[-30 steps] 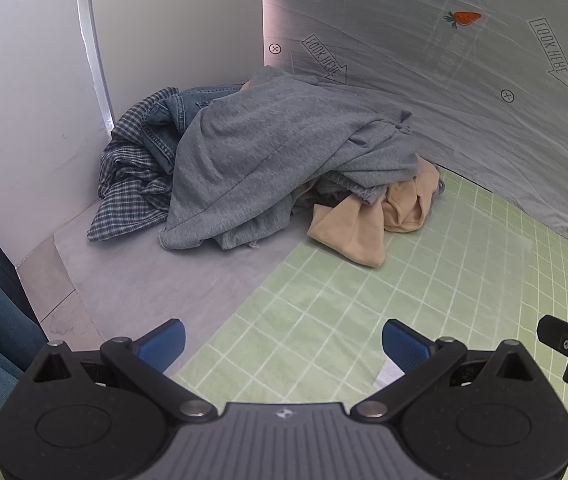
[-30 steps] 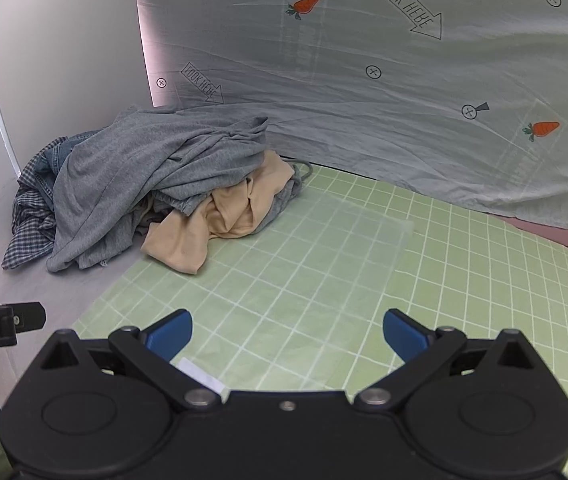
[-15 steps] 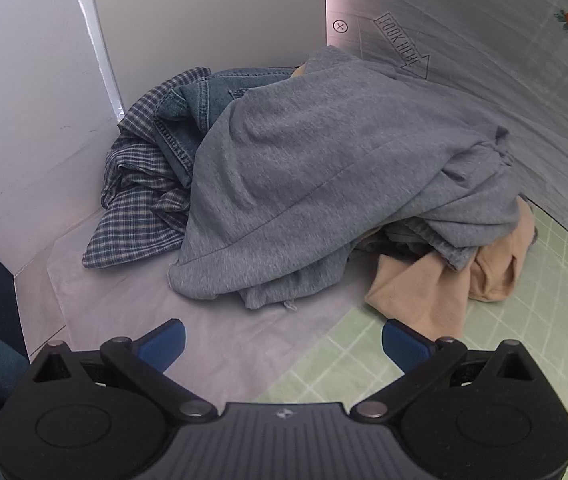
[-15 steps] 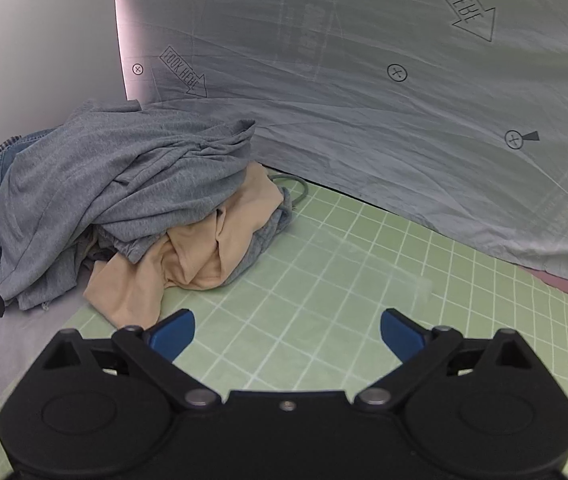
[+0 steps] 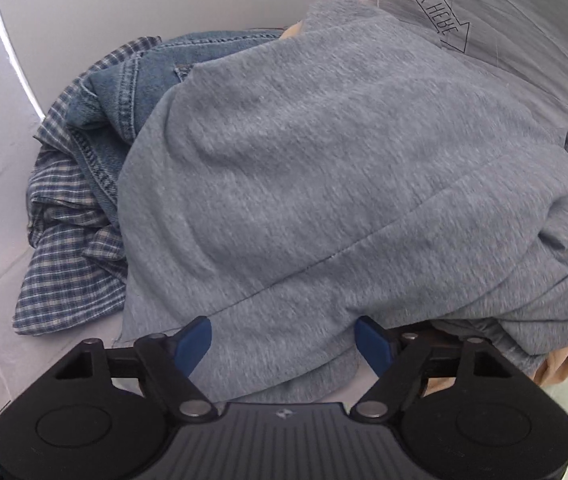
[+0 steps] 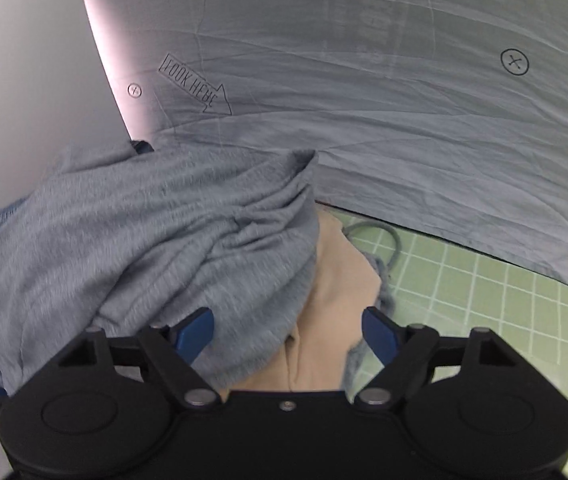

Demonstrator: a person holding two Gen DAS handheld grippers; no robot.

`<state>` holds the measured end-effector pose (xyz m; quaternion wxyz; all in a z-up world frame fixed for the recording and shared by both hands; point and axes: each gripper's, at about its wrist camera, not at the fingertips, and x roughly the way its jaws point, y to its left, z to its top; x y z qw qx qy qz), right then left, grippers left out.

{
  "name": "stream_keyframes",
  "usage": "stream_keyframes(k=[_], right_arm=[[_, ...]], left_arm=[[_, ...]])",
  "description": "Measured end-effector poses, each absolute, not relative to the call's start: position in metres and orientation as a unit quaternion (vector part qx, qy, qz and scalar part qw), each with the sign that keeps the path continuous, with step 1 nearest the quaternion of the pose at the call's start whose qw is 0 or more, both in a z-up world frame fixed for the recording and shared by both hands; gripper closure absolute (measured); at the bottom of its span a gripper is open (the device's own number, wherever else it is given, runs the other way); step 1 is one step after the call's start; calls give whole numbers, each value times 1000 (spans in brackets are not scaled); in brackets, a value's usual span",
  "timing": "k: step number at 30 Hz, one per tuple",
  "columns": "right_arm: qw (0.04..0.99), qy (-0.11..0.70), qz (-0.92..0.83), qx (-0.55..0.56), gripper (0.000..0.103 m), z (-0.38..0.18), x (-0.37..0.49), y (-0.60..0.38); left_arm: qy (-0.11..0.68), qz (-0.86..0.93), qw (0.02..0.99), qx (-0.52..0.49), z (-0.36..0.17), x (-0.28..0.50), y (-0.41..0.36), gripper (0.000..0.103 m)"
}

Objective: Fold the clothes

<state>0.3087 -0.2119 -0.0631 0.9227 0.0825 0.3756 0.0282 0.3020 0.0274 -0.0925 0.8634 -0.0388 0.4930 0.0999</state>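
Left gripper spread wide, nothing pinched; its blue pads sit w/ the hem of the grey garment lying between them, cloth not clamped. The grey garment fills nearly all of the view ahead of the tool, draped over the pile. To the fwd-left of the fingers, a denim piece and a blue plaid shirt poke out from under it; how far they run beneath is hidden. Low right of the tool, a sliver of tan fabric, mostly covered and cut by the frame edge. A dark object at the far right edge is too cropped to ID.

Right gripper also released, fingers apart, gripping nothing. Between and just ahead of its pads: grey garment on the left half, tan fabric on the right half, lower part hidden behind the tool body. A thin grey loop lies fwd-right on the green grid mat, partly tucked under the pile. Printed grey sheet stands behind everything. Plaid bits at far left are blurred.
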Motion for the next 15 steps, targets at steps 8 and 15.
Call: stream_keyframes(k=[8, 15], right_arm=[[914, 379, 117, 88, 71, -72, 330, -203], [927, 352, 118, 50, 100, -56, 302, -209]], left_arm=[[500, 64, 862, -43, -100, 314, 15, 89], [487, 52, 870, -45, -84, 288, 12, 98]])
